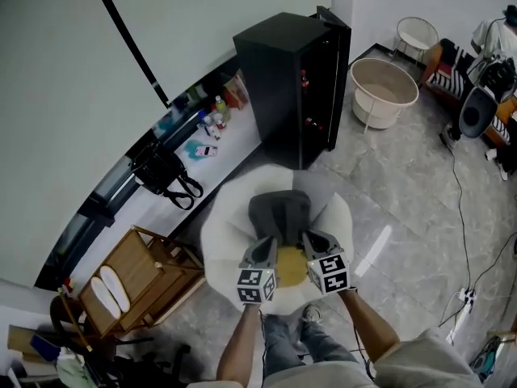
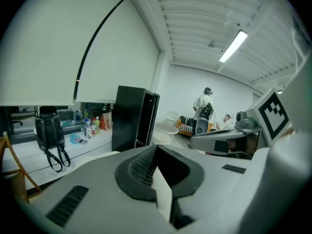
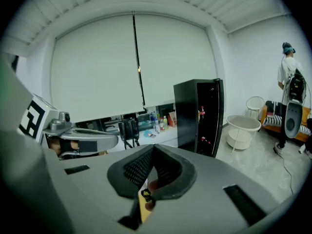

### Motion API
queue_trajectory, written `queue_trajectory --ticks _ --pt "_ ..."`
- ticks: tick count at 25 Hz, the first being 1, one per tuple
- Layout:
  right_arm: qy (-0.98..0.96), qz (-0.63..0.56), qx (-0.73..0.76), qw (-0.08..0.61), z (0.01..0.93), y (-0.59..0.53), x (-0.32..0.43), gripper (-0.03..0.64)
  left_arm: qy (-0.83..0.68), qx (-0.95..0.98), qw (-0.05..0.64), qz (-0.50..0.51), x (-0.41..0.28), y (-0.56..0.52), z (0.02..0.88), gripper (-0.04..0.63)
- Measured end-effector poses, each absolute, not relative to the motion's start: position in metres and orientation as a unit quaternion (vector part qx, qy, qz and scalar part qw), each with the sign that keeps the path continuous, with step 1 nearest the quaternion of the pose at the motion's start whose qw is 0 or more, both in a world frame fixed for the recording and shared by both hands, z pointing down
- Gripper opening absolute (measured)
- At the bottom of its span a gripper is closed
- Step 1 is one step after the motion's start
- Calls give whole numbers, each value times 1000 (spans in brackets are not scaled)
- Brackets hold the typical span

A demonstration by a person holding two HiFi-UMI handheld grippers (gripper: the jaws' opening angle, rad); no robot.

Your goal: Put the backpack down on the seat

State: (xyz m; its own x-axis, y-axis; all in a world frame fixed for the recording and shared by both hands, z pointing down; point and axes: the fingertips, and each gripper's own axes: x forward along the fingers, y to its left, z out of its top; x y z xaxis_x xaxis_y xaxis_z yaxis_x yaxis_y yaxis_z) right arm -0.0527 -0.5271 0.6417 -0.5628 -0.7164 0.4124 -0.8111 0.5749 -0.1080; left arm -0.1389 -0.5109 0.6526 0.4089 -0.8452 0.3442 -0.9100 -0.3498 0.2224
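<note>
The black backpack stands upright on the white window ledge at the left, straps hanging over the edge. It also shows in the left gripper view and the right gripper view. The seat is a round white beanbag with a grey cushion and a yellow patch, right below me. My left gripper and right gripper hover side by side over the seat, far from the backpack. Both are shut and hold nothing.
A tall black cabinet stands beyond the seat. Bottles and small items sit on the ledge. A wooden rack with slippers is at the left. Round white tables and cables lie to the right. A person stands at the far end.
</note>
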Motion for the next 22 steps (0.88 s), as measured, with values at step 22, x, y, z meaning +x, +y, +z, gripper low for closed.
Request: queue_trajectory --ticks 22 --pt "-891 88 434 101 537 -468 -6 28 -579 808 110 16 -95 -451 531 31"
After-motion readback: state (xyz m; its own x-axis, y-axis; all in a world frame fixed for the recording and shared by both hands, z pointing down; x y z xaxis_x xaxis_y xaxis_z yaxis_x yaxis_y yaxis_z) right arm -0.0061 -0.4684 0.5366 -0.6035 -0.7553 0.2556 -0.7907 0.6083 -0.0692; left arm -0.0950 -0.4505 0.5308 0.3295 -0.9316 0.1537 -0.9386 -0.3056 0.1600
